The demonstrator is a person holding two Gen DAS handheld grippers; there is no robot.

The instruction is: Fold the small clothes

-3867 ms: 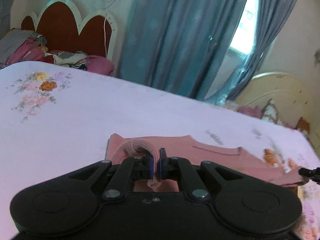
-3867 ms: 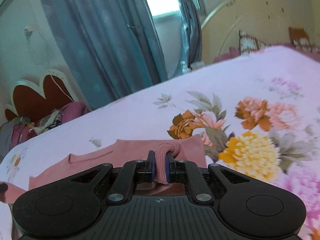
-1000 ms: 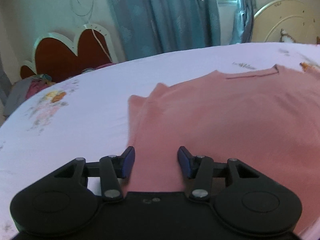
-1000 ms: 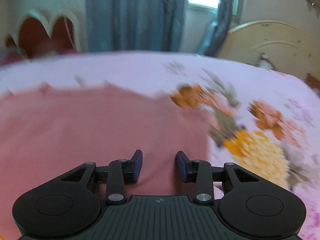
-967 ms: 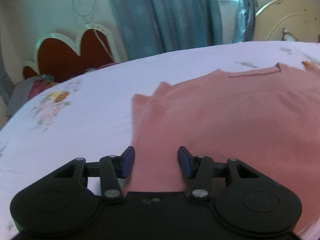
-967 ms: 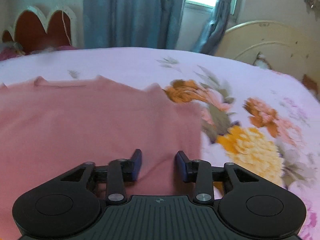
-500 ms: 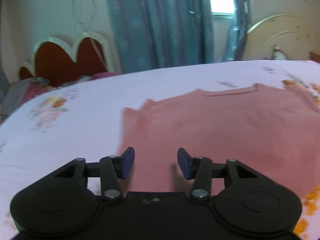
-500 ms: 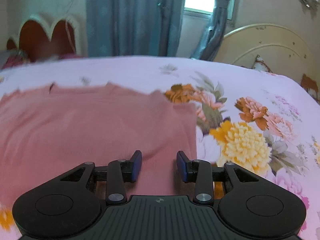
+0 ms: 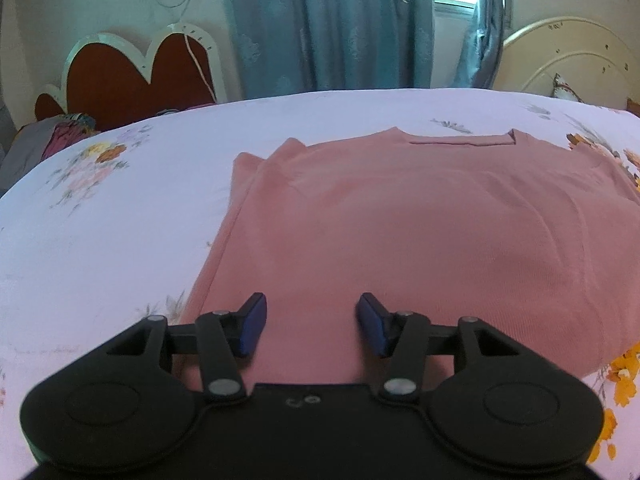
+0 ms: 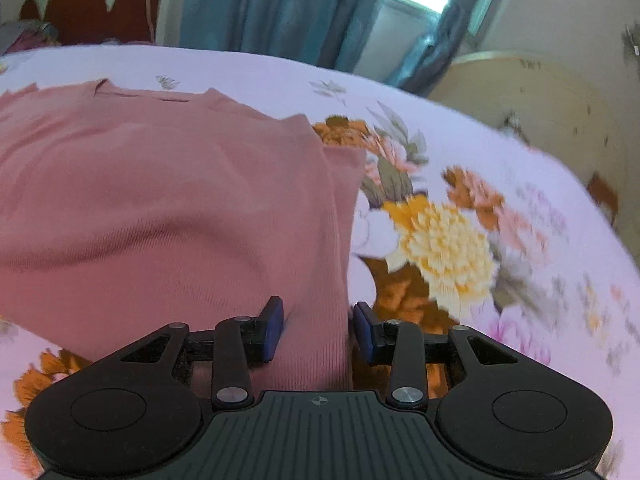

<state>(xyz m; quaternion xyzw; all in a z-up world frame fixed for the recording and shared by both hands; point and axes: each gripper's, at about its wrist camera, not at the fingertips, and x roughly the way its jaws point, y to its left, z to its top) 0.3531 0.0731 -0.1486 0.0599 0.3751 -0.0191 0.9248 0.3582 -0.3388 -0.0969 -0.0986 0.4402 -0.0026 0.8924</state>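
Observation:
A pink knit sweater (image 9: 420, 216) lies flat on the flowered bed sheet (image 9: 120, 208), neckline at the far side, sleeves folded in at both sides. My left gripper (image 9: 310, 322) is open and empty above the sweater's near left edge. In the right wrist view the same sweater (image 10: 160, 200) fills the left half. My right gripper (image 10: 318, 326) is open, and the sweater's right side edge runs between its blue pads without being held.
A red heart-shaped headboard (image 9: 132, 76) and a pile of clothes (image 9: 52, 136) lie at the far left. Blue curtains (image 9: 328, 24) hang behind the bed. A cream headboard (image 9: 568, 60) stands at the far right. Large orange and yellow flowers (image 10: 440, 232) are printed right of the sweater.
Both grippers, shut on the sweater's ribbed hem 3.9 s ago, have let go and are open. In the last second both views rose and shifted; the right view swung right over the sweater's side edge.

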